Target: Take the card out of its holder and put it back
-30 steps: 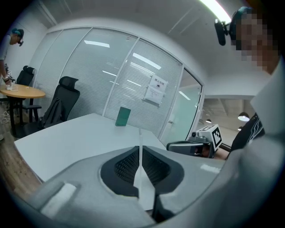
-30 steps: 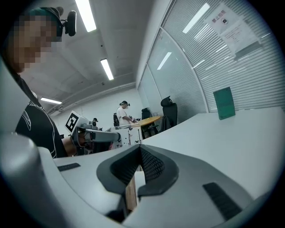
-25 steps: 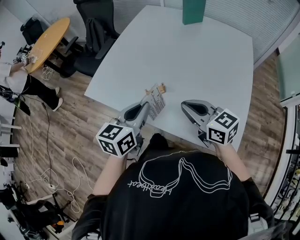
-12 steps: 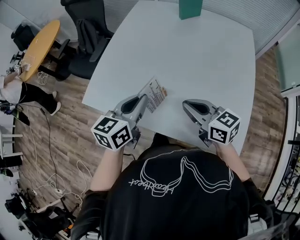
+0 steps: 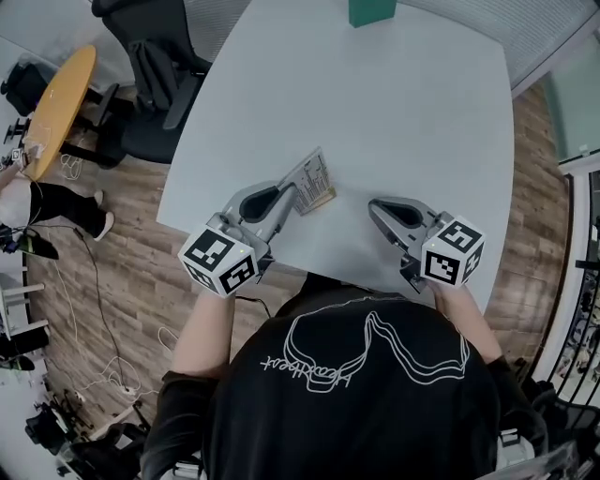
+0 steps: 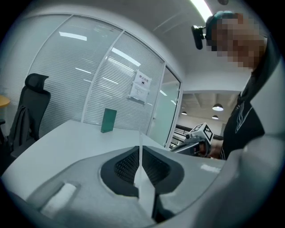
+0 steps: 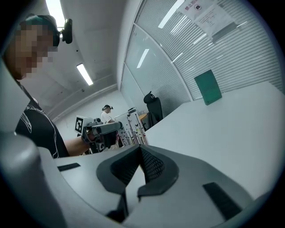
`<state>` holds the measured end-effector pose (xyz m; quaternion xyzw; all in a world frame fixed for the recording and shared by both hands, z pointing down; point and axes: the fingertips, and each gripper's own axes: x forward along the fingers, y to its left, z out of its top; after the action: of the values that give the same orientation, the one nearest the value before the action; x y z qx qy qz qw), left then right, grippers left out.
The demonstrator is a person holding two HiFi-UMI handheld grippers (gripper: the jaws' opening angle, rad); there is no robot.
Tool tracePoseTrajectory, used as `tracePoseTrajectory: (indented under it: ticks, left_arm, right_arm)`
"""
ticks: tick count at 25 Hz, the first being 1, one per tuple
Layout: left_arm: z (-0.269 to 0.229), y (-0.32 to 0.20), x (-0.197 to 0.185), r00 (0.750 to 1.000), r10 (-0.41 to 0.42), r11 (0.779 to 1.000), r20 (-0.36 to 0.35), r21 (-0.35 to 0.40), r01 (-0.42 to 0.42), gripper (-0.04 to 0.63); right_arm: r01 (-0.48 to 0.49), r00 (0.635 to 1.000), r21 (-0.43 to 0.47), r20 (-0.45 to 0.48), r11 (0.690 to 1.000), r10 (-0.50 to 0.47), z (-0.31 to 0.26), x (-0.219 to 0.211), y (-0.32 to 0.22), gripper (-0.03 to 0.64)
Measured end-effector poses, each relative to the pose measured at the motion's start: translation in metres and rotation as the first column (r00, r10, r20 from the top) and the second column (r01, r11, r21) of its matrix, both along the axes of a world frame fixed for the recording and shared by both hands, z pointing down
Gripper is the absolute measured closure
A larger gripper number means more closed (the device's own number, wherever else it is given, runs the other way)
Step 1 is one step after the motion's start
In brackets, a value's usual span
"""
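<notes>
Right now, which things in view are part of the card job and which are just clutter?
Job:
- card, pinched in left gripper
- right gripper, fingers together, empty

Lying about:
- green box
- office chair
- orange table

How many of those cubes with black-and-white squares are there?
2. The left cube sits behind the left gripper; the right cube sits behind the right gripper. I see no others.

Over the near edge of the table (image 5: pixel 403 112), the card (image 5: pixel 315 178) juts ahead of the left gripper (image 5: pixel 289 194), with the right gripper (image 5: pixel 377 205) well apart to its right, a block (image 5: pixel 371 11) at the far edge and a chair (image 5: pixel 150 70) beyond the left side.
</notes>
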<state>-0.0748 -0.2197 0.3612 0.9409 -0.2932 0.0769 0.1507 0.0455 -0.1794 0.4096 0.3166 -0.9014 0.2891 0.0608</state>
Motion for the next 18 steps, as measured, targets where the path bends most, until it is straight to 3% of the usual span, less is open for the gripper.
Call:
tracePoseTrajectory:
  ticks: [8, 18]
  left_arm:
    - [0.025, -0.010, 0.000, 0.986, 0.165, 0.986, 0.005, 0.029, -0.165, 0.569]
    - [0.046, -0.012, 0.007, 0.975, 0.223, 0.974, -0.001, 0.047, -0.222, 0.569]
  right_arm:
    - [-0.006, 1.000, -0.064, 0.008, 0.998, 0.007, 0.018, -0.014, -0.017, 0.607]
    - [0.007, 0.999, -0.135, 0.039, 0.991, -0.002, 0.034, -0.020, -0.022, 0.607]
